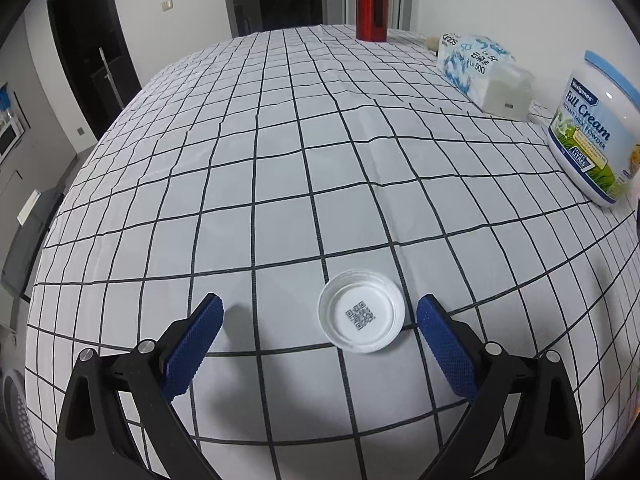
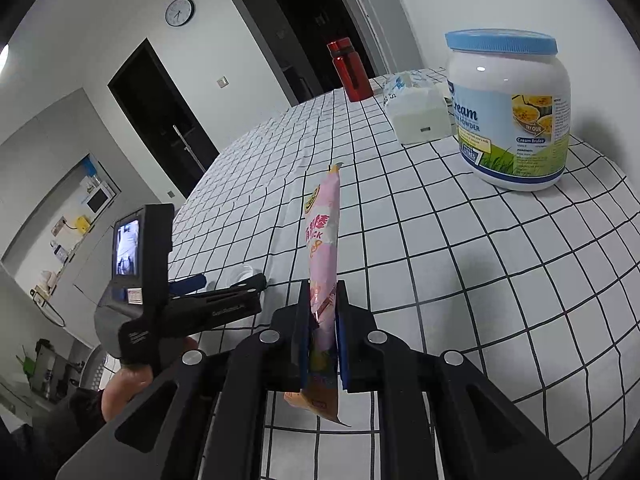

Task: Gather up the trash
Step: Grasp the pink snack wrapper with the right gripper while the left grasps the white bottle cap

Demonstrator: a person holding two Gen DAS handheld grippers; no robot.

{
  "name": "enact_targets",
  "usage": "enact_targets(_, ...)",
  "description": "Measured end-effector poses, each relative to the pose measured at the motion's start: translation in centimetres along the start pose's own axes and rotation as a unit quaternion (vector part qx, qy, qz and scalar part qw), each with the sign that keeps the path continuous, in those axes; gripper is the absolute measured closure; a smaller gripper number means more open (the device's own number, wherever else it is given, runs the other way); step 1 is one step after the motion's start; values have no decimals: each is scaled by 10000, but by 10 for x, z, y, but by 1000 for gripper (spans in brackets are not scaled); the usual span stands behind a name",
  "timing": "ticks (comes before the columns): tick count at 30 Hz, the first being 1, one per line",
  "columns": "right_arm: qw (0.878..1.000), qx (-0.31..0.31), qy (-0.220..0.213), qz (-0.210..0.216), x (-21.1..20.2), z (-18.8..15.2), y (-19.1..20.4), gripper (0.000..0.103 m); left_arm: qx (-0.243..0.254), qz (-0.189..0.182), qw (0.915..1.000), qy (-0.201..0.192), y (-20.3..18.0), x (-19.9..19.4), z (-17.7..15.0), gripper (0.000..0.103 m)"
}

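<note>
Left hand-held gripper (image 1: 320, 312) is held open w/ white lid (image 1: 361, 311) between jaws, untouched; right hand-held gripper (image 2: 323, 292) is clamped on pink wrapper (image 2: 323, 236).

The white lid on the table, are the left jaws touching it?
Apart. The left wrist view shows the left gripper open, with bare tablecloth between each blue pad and the white lid.

Both wrist views angled down, sharing checked table (image 1: 280, 140)

A home dining area: checked tablecloth (image 1: 280, 140), milk powder tub (image 2: 510, 112), microwave (image 2: 98, 198), wall clock (image 2: 179, 12).
</note>
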State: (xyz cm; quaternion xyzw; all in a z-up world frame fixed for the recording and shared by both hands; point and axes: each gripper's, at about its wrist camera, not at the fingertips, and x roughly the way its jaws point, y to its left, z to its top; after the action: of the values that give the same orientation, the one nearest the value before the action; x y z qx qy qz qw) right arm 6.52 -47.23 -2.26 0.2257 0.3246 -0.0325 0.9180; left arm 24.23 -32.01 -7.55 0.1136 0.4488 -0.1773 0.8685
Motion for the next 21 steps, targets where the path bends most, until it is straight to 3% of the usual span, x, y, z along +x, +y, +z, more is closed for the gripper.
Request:
enact_targets(3, 10000, 15, 9, 9, 0, 1, 0, 91, 29, -1, 10000, -50, -2, -1, -1, 14)
enact_targets(11, 10000, -4, 12, 39, 1, 1, 1, 91, 144, -406, 9988, -222, -8, -16, -12, 64)
enact_targets(21, 10000, -41, -9, 90, 1, 1, 4, 91, 76, -567, 9981, -208, 0, -32, -34, 64)
